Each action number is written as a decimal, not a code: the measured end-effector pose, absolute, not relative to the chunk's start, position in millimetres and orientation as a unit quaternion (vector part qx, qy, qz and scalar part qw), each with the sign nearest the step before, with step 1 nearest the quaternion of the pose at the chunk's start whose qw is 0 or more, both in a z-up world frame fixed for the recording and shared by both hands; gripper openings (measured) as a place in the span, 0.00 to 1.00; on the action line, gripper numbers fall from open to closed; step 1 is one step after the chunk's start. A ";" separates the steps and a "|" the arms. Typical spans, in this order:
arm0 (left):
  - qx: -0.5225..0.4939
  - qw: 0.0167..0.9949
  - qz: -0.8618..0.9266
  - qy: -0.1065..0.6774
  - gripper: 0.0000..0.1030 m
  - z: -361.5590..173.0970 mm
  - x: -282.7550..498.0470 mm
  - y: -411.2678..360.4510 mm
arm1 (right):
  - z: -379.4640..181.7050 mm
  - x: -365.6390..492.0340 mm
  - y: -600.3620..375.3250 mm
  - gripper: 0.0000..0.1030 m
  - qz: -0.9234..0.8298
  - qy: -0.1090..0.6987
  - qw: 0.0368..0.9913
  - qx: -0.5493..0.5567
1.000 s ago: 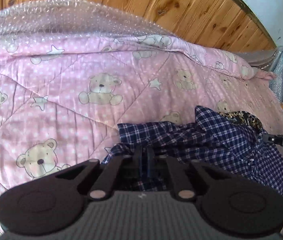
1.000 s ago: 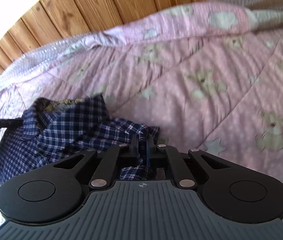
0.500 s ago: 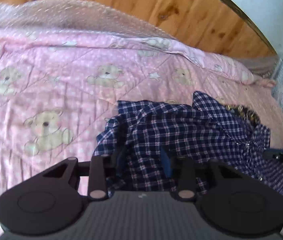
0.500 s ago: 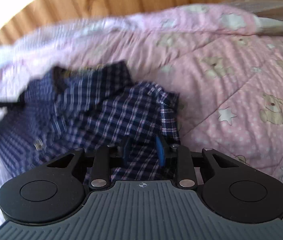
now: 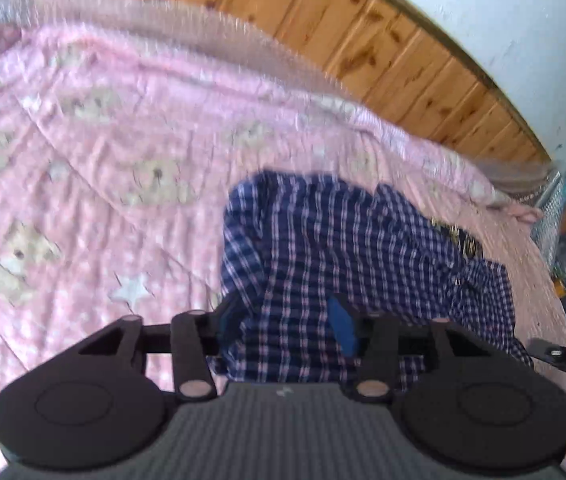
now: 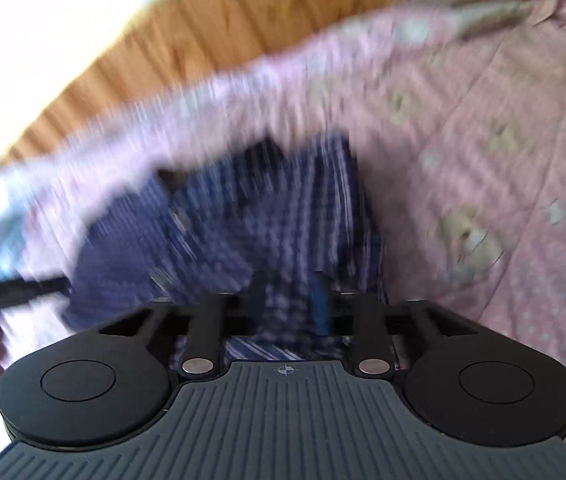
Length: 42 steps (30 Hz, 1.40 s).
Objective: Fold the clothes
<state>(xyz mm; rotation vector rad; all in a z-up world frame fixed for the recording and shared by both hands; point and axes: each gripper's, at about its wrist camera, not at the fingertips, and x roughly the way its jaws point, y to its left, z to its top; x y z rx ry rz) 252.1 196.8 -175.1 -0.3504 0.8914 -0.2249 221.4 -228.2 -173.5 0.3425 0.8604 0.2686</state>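
So the plaid shirt (image 5: 347,248) sits bunched at 4 o'clock on the pink bed quilt (image 5: 83,200), both grippers' (image 5: 287,320) (image 6: 289,304) fingers just spreading, released, folding barely half done.

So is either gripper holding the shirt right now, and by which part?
Neither. The left gripper and right gripper have just been opening; their pads stand apart, with the checked shirt lying loose on the pink quilt.

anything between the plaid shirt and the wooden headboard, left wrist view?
Only the pink bear-print quilt lies between the plaid shirt and the wooden headboard; nothing else shows on that stretch in the left wrist view.
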 end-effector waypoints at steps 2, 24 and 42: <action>-0.180 0.879 -0.081 0.433 0.59 -173.6 247.7 205.6 | -162.9 205.6 -243.8 0.50 0.101 0.409 0.879 0.223; -0.198 0.858 -0.168 0.444 0.09 -198.1 328.2 191.8 | -246.5 188.0 -290.1 0.63 0.043 0.430 0.781 0.451; -0.356 0.799 -0.163 0.457 0.42 -241.7 292.0 226.0 | -254.1 205.3 -279.4 0.33 0.057 0.427 0.760 0.486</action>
